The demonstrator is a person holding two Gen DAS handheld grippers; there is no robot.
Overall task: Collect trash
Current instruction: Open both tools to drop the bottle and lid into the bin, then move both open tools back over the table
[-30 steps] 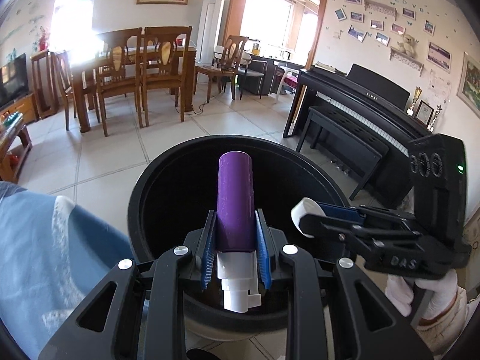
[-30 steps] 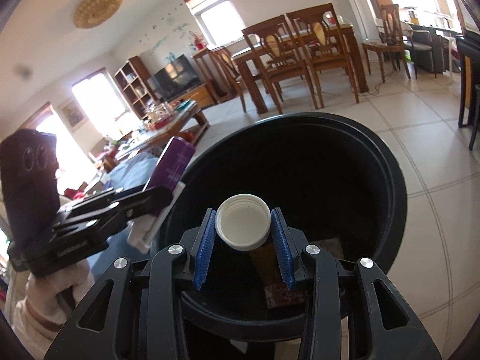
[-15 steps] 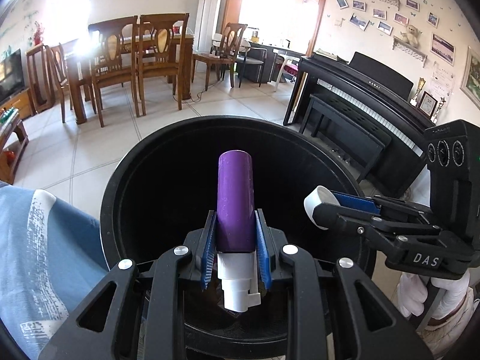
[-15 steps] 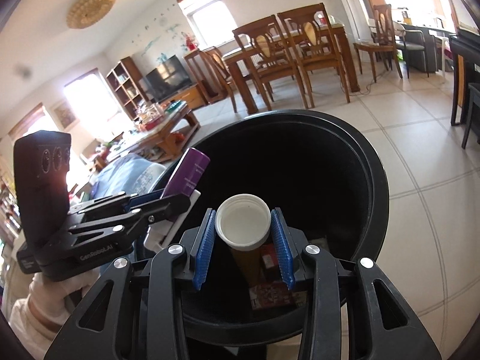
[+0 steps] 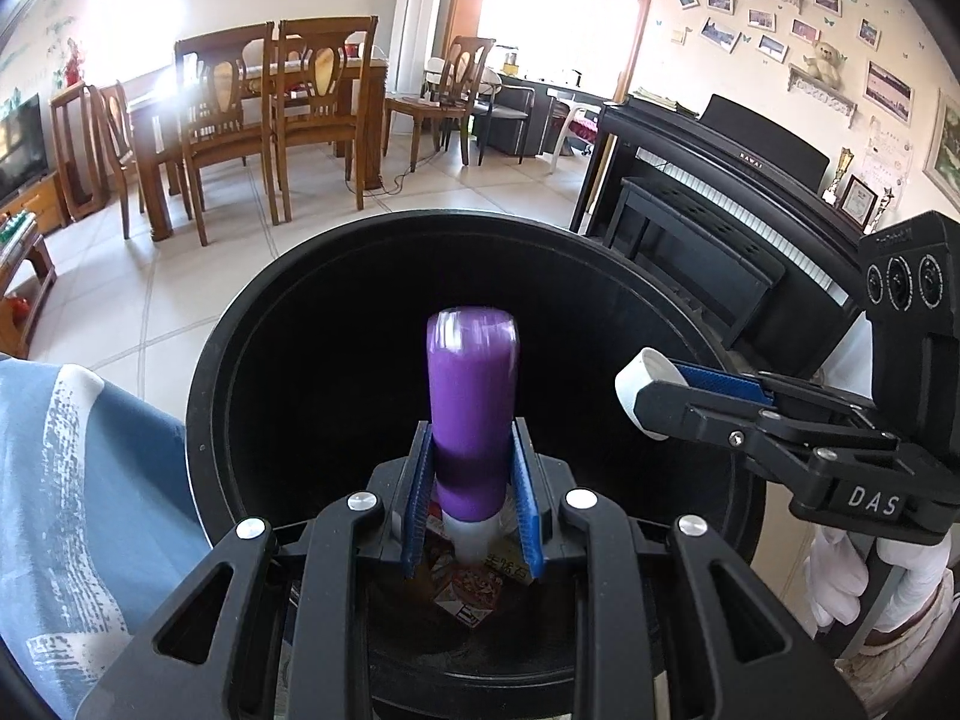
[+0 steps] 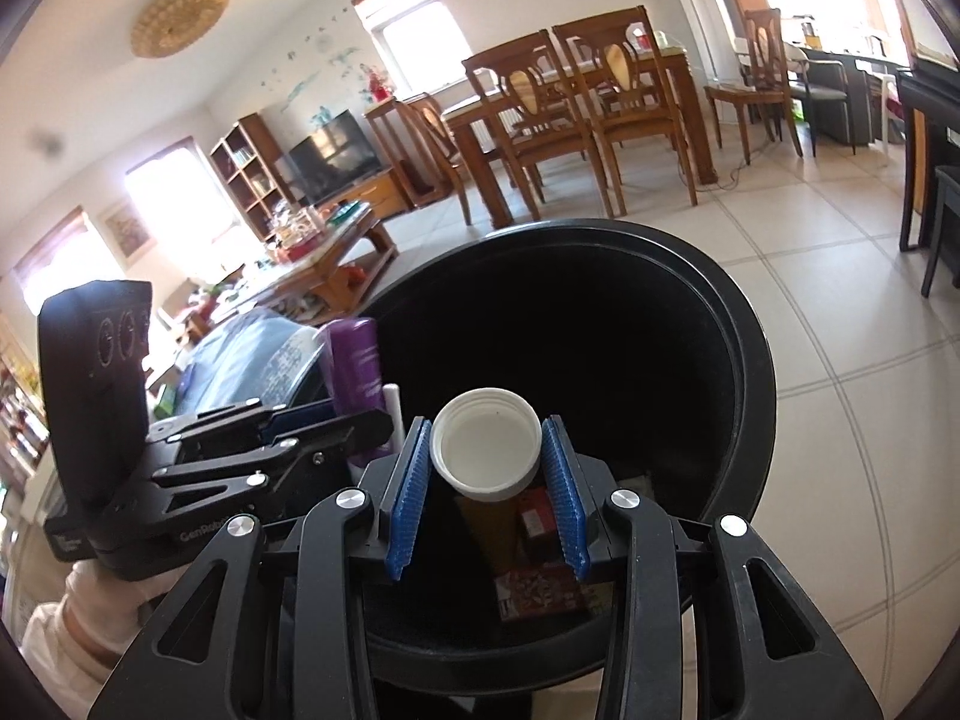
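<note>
While poised over the black bin [image 5: 252, 360], tilted toward its dark mouth. Inside, at the bottom: a printed snack wrapper [image 5: 474, 585] with Chinese characters too small to read, a red packet [image 6: 534, 516], a brown strip. Left gripper [image 5: 474, 498], fingers narrowed and pressing a purple bottle [image 5: 471, 408] with a white neck, held over the opening. Right gripper [image 6: 486, 480], fingers partly closed on a white cap [image 6: 486, 450], also above the opening. "DAS" legible on the right gripper's body, "KAWAI" on the piano [image 5: 750, 162]. Compared with a second ago: bin larger in the left view, more of its bottom litter exposed; both grips unchanged.
</note>
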